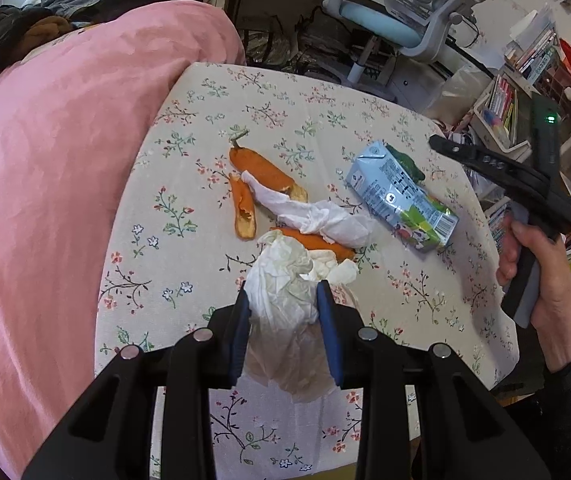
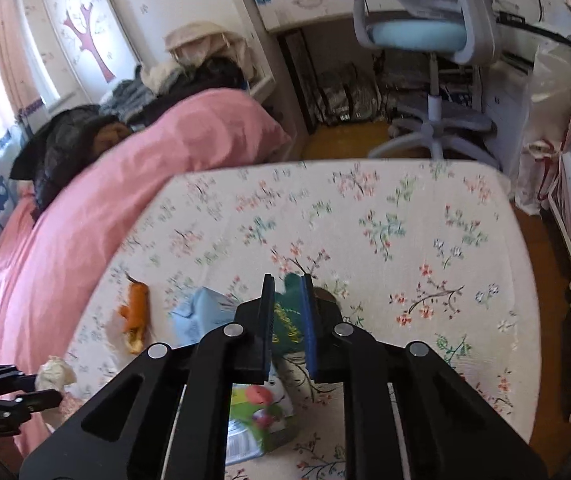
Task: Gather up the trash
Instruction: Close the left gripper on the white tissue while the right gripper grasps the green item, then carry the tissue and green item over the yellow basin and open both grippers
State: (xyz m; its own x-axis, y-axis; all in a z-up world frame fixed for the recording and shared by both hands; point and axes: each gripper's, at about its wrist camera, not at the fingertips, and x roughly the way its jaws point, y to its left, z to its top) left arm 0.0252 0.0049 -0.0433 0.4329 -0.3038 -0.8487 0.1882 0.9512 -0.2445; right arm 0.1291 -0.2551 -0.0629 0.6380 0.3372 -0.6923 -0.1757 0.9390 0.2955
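Observation:
My left gripper (image 1: 283,290) is shut on a crumpled white tissue (image 1: 285,284) over the floral table (image 1: 189,280). Beyond it lie orange peels (image 1: 263,172), a second twisted tissue (image 1: 317,216) and a blue-green drink carton (image 1: 403,196) with a green wrapper (image 1: 407,162) behind it. My right gripper (image 2: 287,280) hovers above the carton (image 2: 205,308), its jaws narrowly apart around the green wrapper (image 2: 287,320); whether they clamp it is unclear. In the left wrist view the right gripper (image 1: 437,142) shows at the right, hand-held. The held tissue (image 2: 55,372) and a peel (image 2: 137,308) show at the left.
A pink duvet (image 1: 45,184) borders the table's left side. A blue-grey office chair (image 2: 429,36) stands beyond the far edge. Shelves with books (image 1: 525,92) crowd the right side. Wooden floor (image 2: 345,140) lies past the table.

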